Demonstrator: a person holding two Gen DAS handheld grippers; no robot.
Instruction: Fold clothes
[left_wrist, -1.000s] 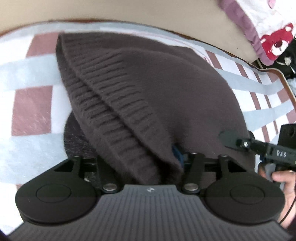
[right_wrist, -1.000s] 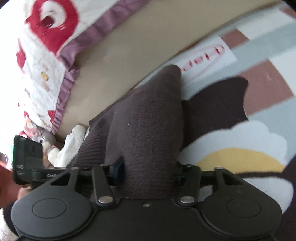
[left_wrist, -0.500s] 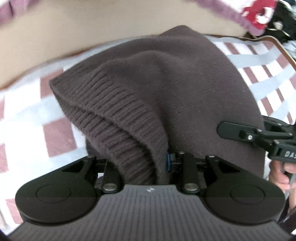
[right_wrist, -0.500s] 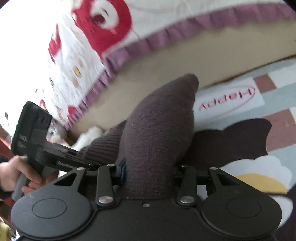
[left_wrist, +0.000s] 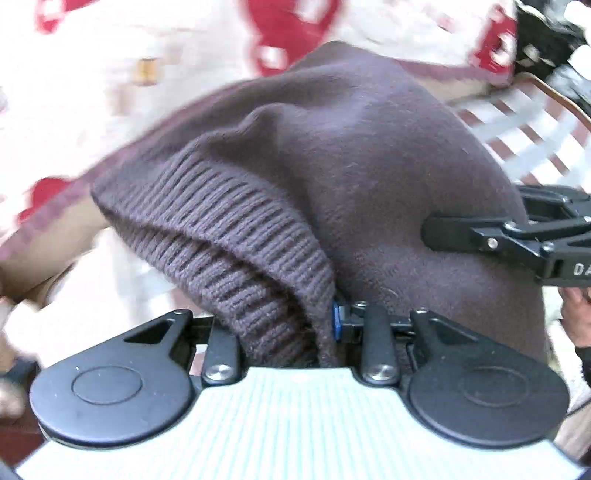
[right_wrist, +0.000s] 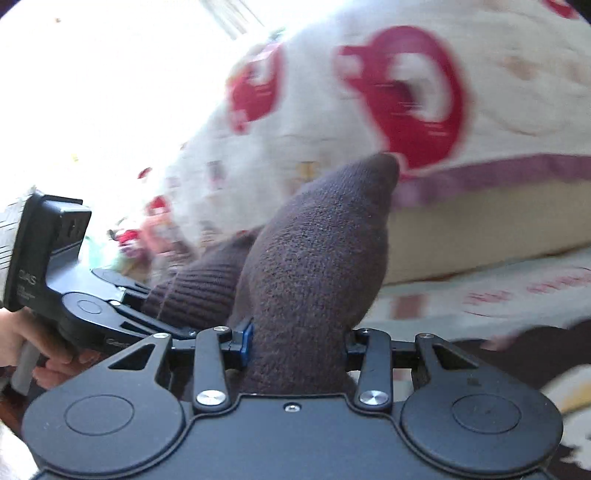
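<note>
Sweater (left_wrist: 369, 177), dark brown knit, hanging in front of the red-and-white quilt (right_wrist: 461, 110) | left gripper (left_wrist: 291, 332) clamping its ribbed hem | right gripper (right_wrist: 299, 347) pinching a plain fold beside that hem.

Daylight, blown-out glare upper left in right view; quilt (right_wrist: 406, 110) motion-blurred; fisheye bending at edges; sweater (left_wrist: 369, 166) sharp
</note>
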